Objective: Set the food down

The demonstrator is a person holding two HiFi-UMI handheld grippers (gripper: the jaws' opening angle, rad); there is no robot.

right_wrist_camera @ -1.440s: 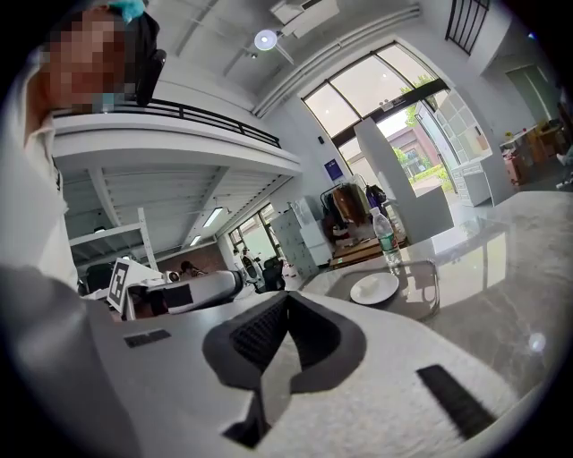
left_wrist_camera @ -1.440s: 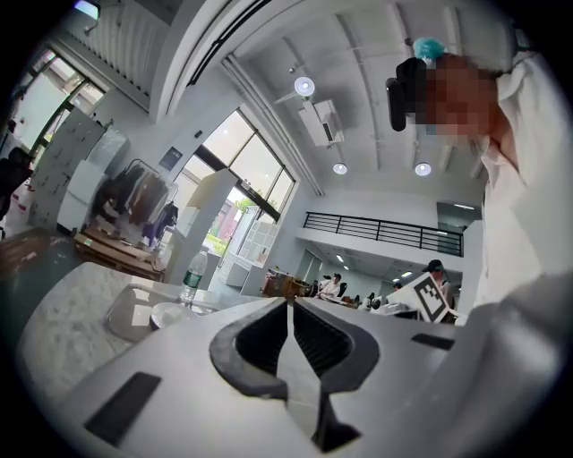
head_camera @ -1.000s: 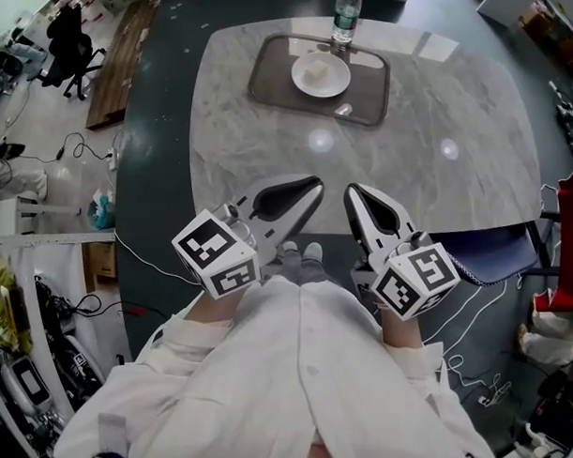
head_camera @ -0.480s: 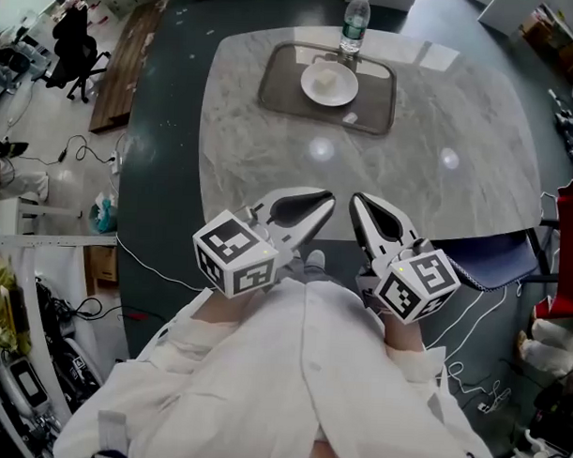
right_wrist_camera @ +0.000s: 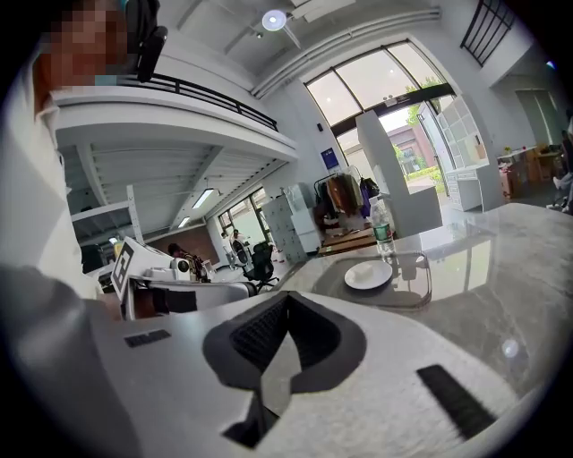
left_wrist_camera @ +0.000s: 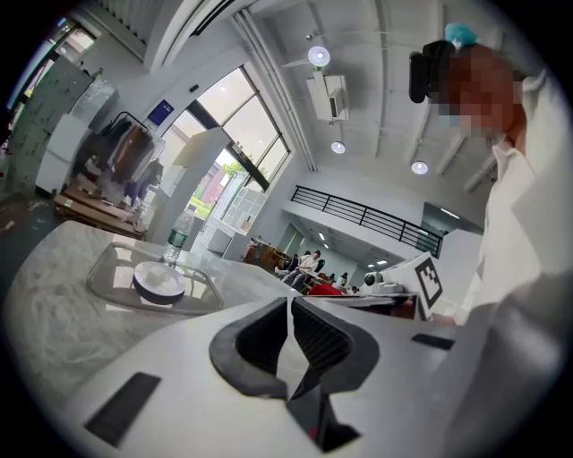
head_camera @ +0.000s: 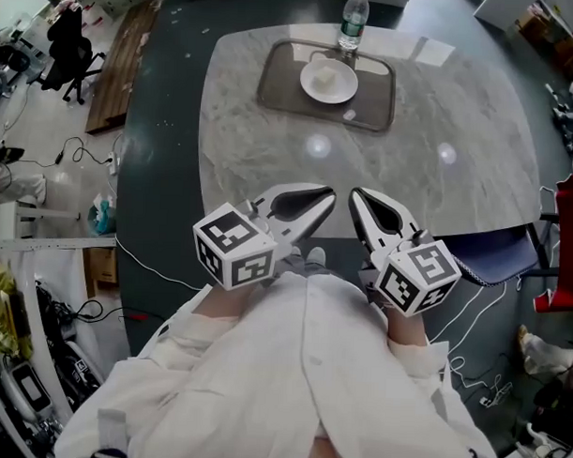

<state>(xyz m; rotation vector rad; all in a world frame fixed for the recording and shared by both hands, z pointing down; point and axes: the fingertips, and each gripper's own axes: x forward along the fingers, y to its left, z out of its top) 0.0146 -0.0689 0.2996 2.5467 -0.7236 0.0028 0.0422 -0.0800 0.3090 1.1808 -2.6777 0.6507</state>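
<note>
Food (head_camera: pixel 326 76), a small pale lump, is seen in the head view already lying on a round white plate (head_camera: pixel 351 85). The plate is set in a dark grey rectangular tray (head_camera: pixel 280 82) at 12 o'clock on the grey marbled table (head_camera: pixel 459 117). A clear plastic water bottle (head_camera: pixel 351 19) is stood just beyond the tray's far rim. At 6 o'clock, by the near edge and well apart from the tray, the left gripper (head_camera: pixel 327 194) and the right gripper (head_camera: pixel 356 194) are held side by side, close to the person's white coat (head_camera: pixel 300 383). Nothing is carried by either.

In the left gripper view the jaws are shown clenched, their ribbed pads met with nothing between them. The plate (left_wrist_camera: pixel 158 282) and tray are found between 8 and 9 o'clock, with the bottle behind them.

In the right gripper view the jaws are likewise pressed together and empty. The plate (right_wrist_camera: pixel 369 275) and tray are placed toward 4 o'clock, the bottle at 3 o'clock.

The setting down is judged done, so harm could come only from a needless further reach. Were the closed tips pushed forward across the smooth stone, the tray could be shoved, the plate tipped by its rim, and the food rolled off. The tall, narrow bottle would likely be toppled by a light knock. With the two grippers held so near each other, a clash could also be caused by any inward turn.
</note>
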